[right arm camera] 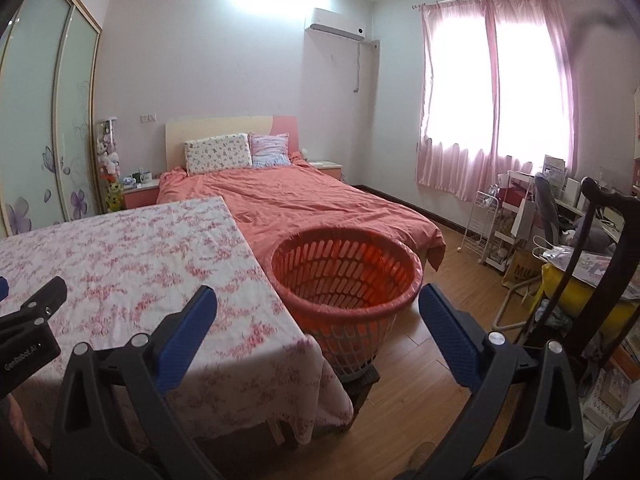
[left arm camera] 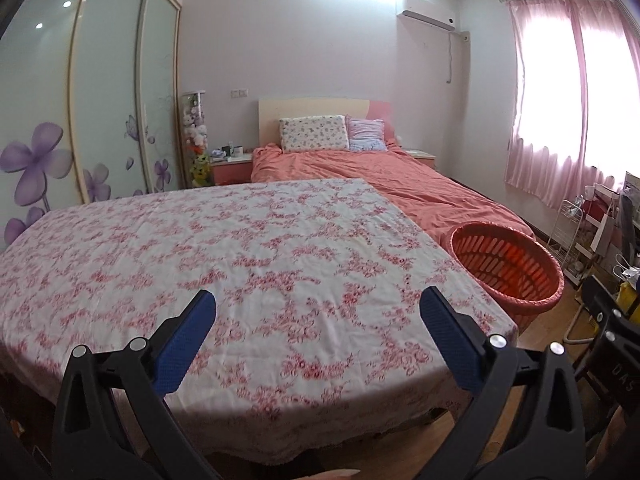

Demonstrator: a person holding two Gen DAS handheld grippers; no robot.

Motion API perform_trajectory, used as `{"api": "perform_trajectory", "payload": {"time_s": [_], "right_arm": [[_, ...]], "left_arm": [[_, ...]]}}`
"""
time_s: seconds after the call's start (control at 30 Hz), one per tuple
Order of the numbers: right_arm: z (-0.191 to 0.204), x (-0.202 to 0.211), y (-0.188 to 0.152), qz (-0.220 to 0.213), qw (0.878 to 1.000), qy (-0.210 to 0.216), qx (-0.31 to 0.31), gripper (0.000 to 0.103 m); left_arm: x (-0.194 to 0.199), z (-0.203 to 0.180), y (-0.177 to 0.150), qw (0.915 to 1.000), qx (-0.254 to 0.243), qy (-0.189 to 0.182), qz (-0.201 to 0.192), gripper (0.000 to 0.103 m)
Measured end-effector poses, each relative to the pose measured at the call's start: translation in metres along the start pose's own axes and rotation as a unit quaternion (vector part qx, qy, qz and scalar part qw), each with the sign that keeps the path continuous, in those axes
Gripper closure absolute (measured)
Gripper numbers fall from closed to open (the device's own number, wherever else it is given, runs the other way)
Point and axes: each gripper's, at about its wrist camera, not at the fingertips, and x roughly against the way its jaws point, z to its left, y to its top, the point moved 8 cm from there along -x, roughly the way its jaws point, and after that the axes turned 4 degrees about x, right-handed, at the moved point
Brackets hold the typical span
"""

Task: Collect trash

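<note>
The orange basket [right arm camera: 347,280] is round, with slotted plastic walls and a thick rolled rim, lined with a thin clear bag; its inside shows only the lining. It stands just beside the right edge of the table [right arm camera: 120,248], raised on a small dark stool whose top shows under its base. In the left wrist view the basket [left arm camera: 508,264] sits at the table's far right corner, its rim about level with the tabletop.

The table [left arm camera: 240,248] carries a white cloth with red flowers that hangs over the near and right edges. Its far right corner lies close against the bed [right arm camera: 304,204], which has a salmon cover and runs away to the far wall.

The left gripper [left arm camera: 318,304] hovers above the near part of the cloth, jaws spread wide, nothing between them. The right gripper [right arm camera: 318,304] hangs with jaws equally wide and bare, framing the basket's near rim from above.

Right of the basket, bare wood floor [right arm camera: 448,280] runs to a white wire rack [right arm camera: 484,224] and cluttered bags under the pink curtains [right arm camera: 496,92].
</note>
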Motion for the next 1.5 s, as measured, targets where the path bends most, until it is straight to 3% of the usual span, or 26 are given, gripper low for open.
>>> {"api": "perform_trajectory", "payload": {"time_s": [0.83,1.5], "right_arm": [[-0.007,-0.017,-0.026,0.042,0.998,-0.041,0.002,0.004],[-0.001,-0.017,-0.029,0.045,0.999,-0.025,0.006,0.004]], "left_arm": [[0.000,0.000,-0.024,0.9993,0.009,0.026,0.027,0.003],[0.003,0.002,-0.026,0.9990,0.017,0.027,0.030,0.003]]}}
